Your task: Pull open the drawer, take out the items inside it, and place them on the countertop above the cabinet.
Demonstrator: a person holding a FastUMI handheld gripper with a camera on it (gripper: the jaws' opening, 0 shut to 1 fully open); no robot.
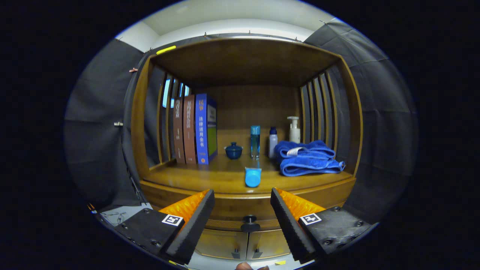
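Observation:
A wooden cabinet with an open shelf niche stands ahead. Its drawer (pixel 225 215) sits pushed in below the countertop (pixel 195 178), with a dark round knob (pixel 250 222) on the drawer front. My gripper (pixel 243 202) is open, and the knob lies between the fingers, a little below the tips. A light blue tube (pixel 253 177) lies on the countertop near its front edge, just beyond the fingers. Whatever is inside the drawer is hidden.
On the countertop stand three upright books (pixel 195 129), a small dark blue lidded cup (pixel 233 150), a tall blue bottle (pixel 255 141), a white bottle (pixel 273 142), a pump bottle (pixel 294 129) and a folded blue towel (pixel 307 157). Two small cabinet doors (pixel 247 243) sit below the drawer.

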